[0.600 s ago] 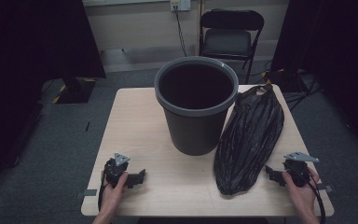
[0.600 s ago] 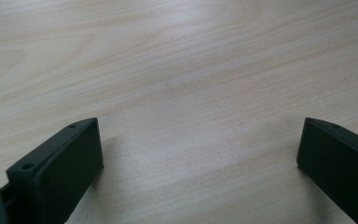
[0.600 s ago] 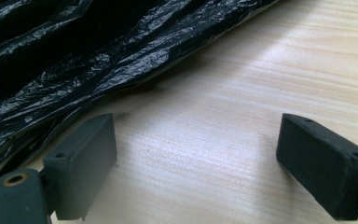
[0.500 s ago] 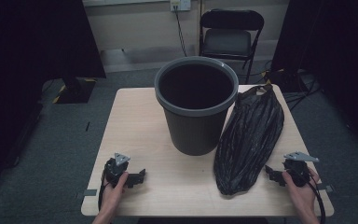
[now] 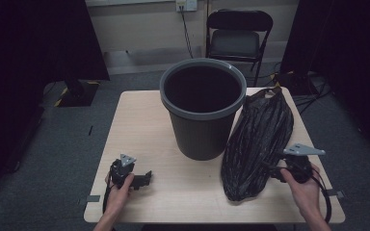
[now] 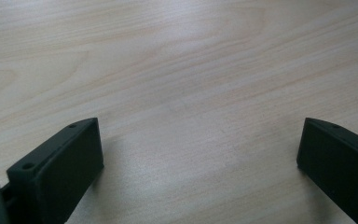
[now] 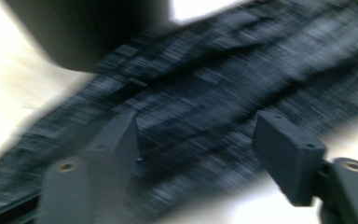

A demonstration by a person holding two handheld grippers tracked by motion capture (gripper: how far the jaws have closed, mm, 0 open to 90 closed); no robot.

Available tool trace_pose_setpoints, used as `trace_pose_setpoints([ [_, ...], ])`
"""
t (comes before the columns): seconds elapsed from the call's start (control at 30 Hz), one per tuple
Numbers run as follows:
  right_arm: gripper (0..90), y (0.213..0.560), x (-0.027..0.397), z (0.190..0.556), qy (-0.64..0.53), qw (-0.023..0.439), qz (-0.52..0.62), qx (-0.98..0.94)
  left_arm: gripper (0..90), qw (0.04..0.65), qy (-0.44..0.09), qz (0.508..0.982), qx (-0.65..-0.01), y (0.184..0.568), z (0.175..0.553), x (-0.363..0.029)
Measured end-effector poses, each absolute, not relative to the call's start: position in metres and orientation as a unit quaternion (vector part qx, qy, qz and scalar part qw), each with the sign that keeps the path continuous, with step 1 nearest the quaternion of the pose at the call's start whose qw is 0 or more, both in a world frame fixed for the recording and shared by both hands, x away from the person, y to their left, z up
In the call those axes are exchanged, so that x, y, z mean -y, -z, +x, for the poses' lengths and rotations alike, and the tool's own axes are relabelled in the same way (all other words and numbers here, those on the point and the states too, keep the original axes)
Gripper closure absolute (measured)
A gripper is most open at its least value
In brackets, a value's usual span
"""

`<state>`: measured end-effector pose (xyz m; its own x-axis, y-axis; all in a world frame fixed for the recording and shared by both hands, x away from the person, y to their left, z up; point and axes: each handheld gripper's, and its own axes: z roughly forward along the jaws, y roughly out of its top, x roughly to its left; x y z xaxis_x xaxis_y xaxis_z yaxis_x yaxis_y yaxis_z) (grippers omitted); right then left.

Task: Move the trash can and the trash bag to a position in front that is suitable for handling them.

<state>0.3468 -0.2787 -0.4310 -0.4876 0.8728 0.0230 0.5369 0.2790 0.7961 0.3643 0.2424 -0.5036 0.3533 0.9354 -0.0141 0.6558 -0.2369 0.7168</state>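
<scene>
A dark grey bin (image 5: 202, 134) stands upright in the middle of the wooden table (image 5: 139, 125). Right of it lies a long black plastic bag (image 5: 257, 139), its knotted end at the far side. My right gripper (image 5: 272, 171) is at the bag's near right flank, jaws open and pointing into it. In the blurred right gripper view, the gripper (image 7: 196, 140) has the crinkled bag (image 7: 223, 79) just beyond its jaws and the bin (image 7: 88, 28) at the upper left. My left gripper (image 5: 144, 179) rests at the near left, open over bare table (image 6: 168, 56), with nothing between the jaws of this gripper (image 6: 200, 154).
A folding chair (image 5: 238, 38) stands behind the table, with cables on the floor at the far right. The table's near edge runs just below both hands. Bare wood lies left of the bin.
The right gripper has lifted a little and shifted left, up against the bag's side. The left gripper, bin and bag have stayed put.
</scene>
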Motion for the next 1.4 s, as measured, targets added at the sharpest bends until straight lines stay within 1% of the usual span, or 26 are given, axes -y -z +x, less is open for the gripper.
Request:
trace_pose_setpoints([
  [0.03, 36.0, 0.431, 0.279, 0.347, -0.389, 0.216, 0.458, -0.770, 0.0, 0.324, -0.216, 0.756, -0.526, 0.504, 0.364, -0.242],
  [0.07, 42.6, 0.429, 0.268, 0.348, -0.395, 0.206, 0.440, -0.779, 0.0, 0.324, -0.216, 0.756, -0.526, 0.504, 0.364, -0.243],
  [0.17, 54.4, 0.435, 0.228, 0.357, -0.404, 0.170, 0.400, -0.805, 0.0, 0.324, -0.216, 0.756, -0.526, 0.504, 0.364, -0.242],
  [0.23, 55.8, 0.438, 0.220, 0.360, -0.404, 0.166, 0.394, -0.809, 0.0, 0.324, -0.216, 0.756, -0.526, 0.504, 0.364, -0.242],
  [0.27, 55.7, 0.445, 0.206, 0.366, -0.403, 0.152, 0.381, -0.818, 0.0, 0.324, -0.216, 0.756, -0.526, 0.504, 0.364, -0.242],
  [0.3, 55.7, 0.445, 0.206, 0.366, -0.403, 0.152, 0.381, -0.818, 0.0, 0.324, -0.216, 0.756, -0.526, 0.504, 0.364, -0.242],
  [0.33, 53.0, 0.453, 0.194, 0.372, -0.395, 0.143, 0.372, -0.828, 0.0, 0.324, -0.216, 0.756, -0.526, 0.504, 0.364, -0.242],
  [0.4, 49.7, 0.463, 0.186, 0.375, -0.384, 0.134, 0.368, -0.836, 0.0, 0.324, -0.216, 0.756, -0.526, 0.504, 0.364, -0.242],
  [0.43, 49.7, 0.463, 0.186, 0.375, -0.384, 0.134, 0.368, -0.836, 0.0, 0.324, -0.216, 0.756, -0.526, 0.504, 0.364, -0.242],
  [0.47, 46.2, 0.472, 0.180, 0.376, -0.368, 0.130, 0.365, -0.845, 0.0, 0.324, -0.216, 0.756, -0.526, 0.504, 0.364, -0.242],
  [0.63, 42.5, 0.483, 0.182, 0.372, -0.345, 0.122, 0.362, -0.857, 0.0, 0.324, -0.215, 0.756, -0.526, 0.504, 0.364, -0.242],
  [0.73, 41.7, 0.486, 0.185, 0.369, -0.336, 0.125, 0.362, -0.860, 0.0, 0.324, -0.215, 0.756, -0.526, 0.504, 0.364, -0.242],
  [1.0, 37.6, 0.485, 0.201, 0.347, -0.325, 0.131, 0.351, -0.868, 0.0, 0.324, -0.215, 0.756, -0.526, 0.504, 0.364, -0.242],
  [1.13, 34.9, 0.482, 0.223, 0.334, -0.318, 0.137, 0.360, -0.866, 0.0, 0.324, -0.215, 0.756, -0.526, 0.504, 0.364, -0.242],
  [1.23, 33.6, 0.480, 0.231, 0.329, -0.310, 0.143, 0.366, -0.866, 0.0, 0.324, -0.215, 0.756, -0.526, 0.504, 0.364, -0.242],
  [1.33, 27.7, 0.466, 0.250, 0.323, -0.330, 0.161, 0.386, -0.846, 0.0, 0.324, -0.216, 0.756, -0.526, 0.504, 0.364, -0.242],
  [1.37, 27.7, 0.466, 0.250, 0.323, -0.330, 0.161, 0.386, -0.846, 0.0, 0.324, -0.216, 0.756, -0.526, 0.504, 0.364, -0.242],
  [1.4, 26.1, 0.462, 0.253, 0.324, -0.338, 0.171, 0.395, -0.837, 0.0, 0.324, -0.216, 0.756, -0.526, 0.504, 0.364, -0.242],
])
